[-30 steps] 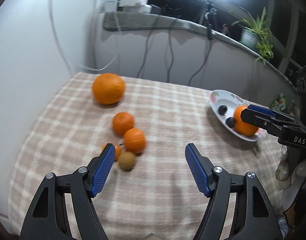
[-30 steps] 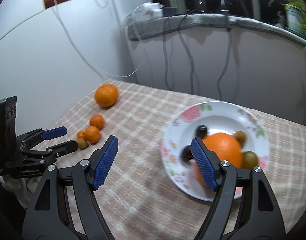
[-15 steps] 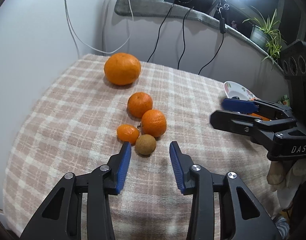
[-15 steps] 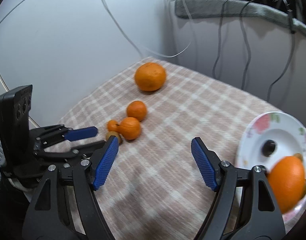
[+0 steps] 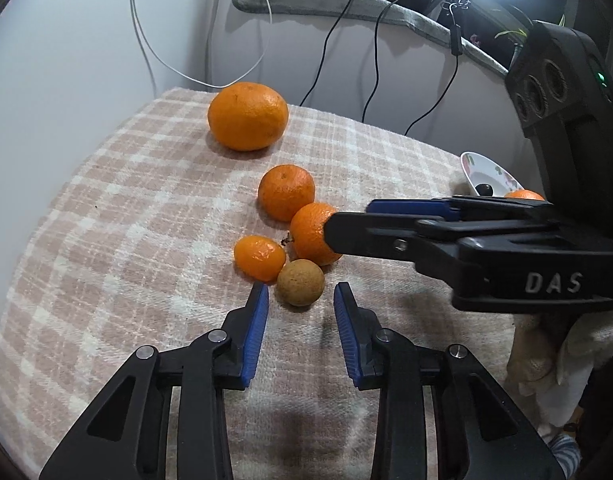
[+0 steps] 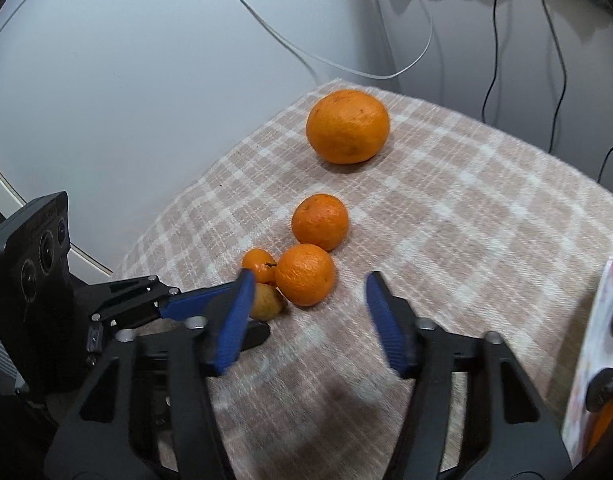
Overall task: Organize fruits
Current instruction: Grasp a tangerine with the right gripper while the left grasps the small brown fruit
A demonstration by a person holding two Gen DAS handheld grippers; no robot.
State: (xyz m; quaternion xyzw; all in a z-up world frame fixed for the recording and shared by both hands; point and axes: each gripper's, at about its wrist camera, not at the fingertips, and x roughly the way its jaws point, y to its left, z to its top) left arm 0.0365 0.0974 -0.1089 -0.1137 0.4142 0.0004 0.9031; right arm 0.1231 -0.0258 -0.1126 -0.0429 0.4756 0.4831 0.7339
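a table covered with a pink and cream checked cloth [image 5: 146,208] stands against a pale wall, with cables hanging down behind it and a ring light glowing at the far right. five fruits lie on the cloth: a large orange [image 5: 248,115] at the far side, a mid-sized mandarin [image 5: 286,192] nearer, then a second mandarin [image 5: 312,234], a small flattened mandarin [image 5: 259,258] to its left, and nearest of all a small round brown fruit [image 5: 300,282]. the last three sit touching or almost touching in a cluster.

the left gripper [image 5: 301,300] points down at the brown fruit. its jaws have just been closing and now stand narrow, the blue pads either side of the fruit's near edge, not yet pressing on it.

the right gripper [image 6: 306,300] reaches in from the right. its jaws have just been closing too, and stand partly open around the second mandarin, without touching it as far as can be seen.

at the far right, a white flowered plate [image 5: 472,166] holds a dark round fruit and an orange, mostly hidden by the right gripper.
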